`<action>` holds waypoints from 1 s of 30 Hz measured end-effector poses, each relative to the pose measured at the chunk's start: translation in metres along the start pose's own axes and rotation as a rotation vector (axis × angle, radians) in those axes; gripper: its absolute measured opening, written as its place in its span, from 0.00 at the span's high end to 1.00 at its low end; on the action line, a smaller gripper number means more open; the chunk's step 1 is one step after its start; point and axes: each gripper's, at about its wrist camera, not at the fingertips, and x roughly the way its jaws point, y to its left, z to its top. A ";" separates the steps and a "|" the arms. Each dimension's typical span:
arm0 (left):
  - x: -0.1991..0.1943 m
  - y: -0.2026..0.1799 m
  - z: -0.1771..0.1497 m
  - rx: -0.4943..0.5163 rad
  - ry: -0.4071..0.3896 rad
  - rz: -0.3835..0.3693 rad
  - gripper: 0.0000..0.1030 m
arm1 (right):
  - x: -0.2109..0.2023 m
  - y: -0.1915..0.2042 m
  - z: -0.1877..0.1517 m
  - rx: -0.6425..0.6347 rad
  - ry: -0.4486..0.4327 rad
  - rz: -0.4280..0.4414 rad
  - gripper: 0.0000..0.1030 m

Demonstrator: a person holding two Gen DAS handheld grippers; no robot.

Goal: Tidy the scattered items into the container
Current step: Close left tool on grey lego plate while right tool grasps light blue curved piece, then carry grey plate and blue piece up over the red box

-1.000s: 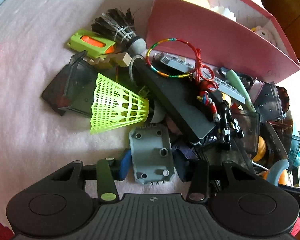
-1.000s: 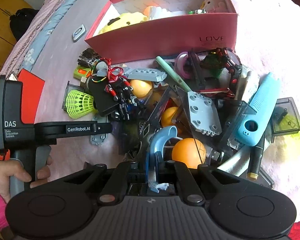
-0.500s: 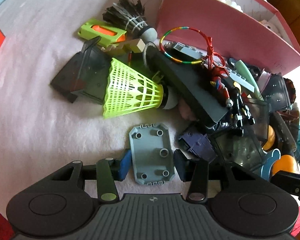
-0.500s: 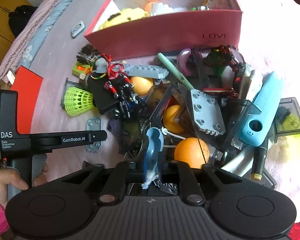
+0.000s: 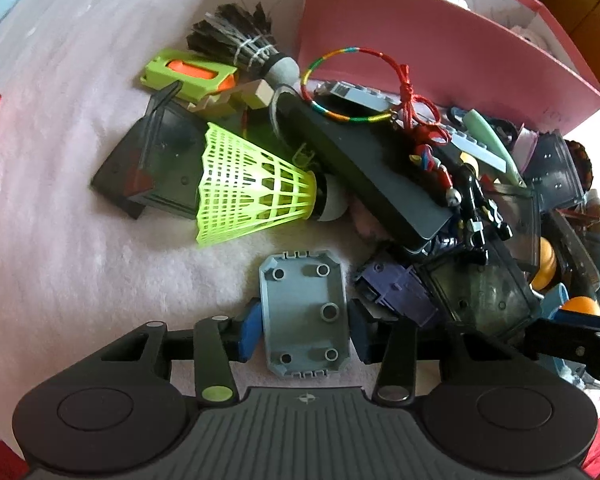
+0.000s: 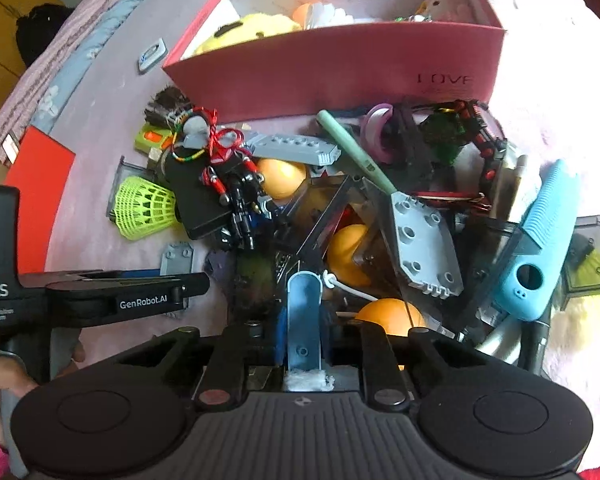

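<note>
While both tools work at the near edge of a toy pile, the pink box point(image 6: 340, 68) stands open beyond it and serves as the landmark here. Inside the box lie a yellow plush toy point(image 6: 248, 30) and a few other small things. In front of the box's near wall, on a pale pink fuzzy cloth point(image 5: 80, 240), the scattered items form a dense heap: a green plastic shuttlecock point(image 5: 252, 192), a feathered shuttlecock point(image 5: 240, 44), a long black case point(image 5: 364, 168), orange balls point(image 6: 388, 314) and a blue comb point(image 6: 540, 240). On the side of the heap farthest from the box, the left tool point(image 5: 304, 324) has its blue pads against both sides of a grey studded plate point(image 5: 304, 312), gripping it. The right tool point(image 6: 304, 340) is closed on a curved blue plastic piece point(image 6: 304, 320) above the heap. Risks, as a judgement: the plate is held by its thin edges and could twist out on the lift; the blue piece may snag the white cord point(image 6: 352, 288) beside it and drag neighbouring items along.
</note>
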 end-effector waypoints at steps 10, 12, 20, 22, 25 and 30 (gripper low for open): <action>-0.027 0.002 -0.010 -0.008 -0.029 -0.013 0.56 | -0.025 -0.006 0.003 0.032 -0.026 0.033 0.82; -0.035 0.004 -0.006 0.003 -0.033 -0.021 0.56 | -0.029 -0.006 0.004 0.036 -0.032 0.037 0.82; -0.077 0.002 0.038 0.042 -0.091 -0.059 0.56 | -0.047 -0.002 0.016 0.042 -0.072 0.046 0.82; -0.088 -0.006 0.042 0.064 -0.108 -0.069 0.56 | -0.055 -0.002 0.019 0.046 -0.083 0.045 0.82; -0.105 -0.017 0.049 0.097 -0.135 -0.084 0.56 | -0.066 -0.001 0.025 0.050 -0.100 0.043 0.82; -0.131 -0.031 0.062 0.125 -0.175 -0.116 0.56 | -0.086 -0.001 0.037 0.054 -0.134 0.035 0.82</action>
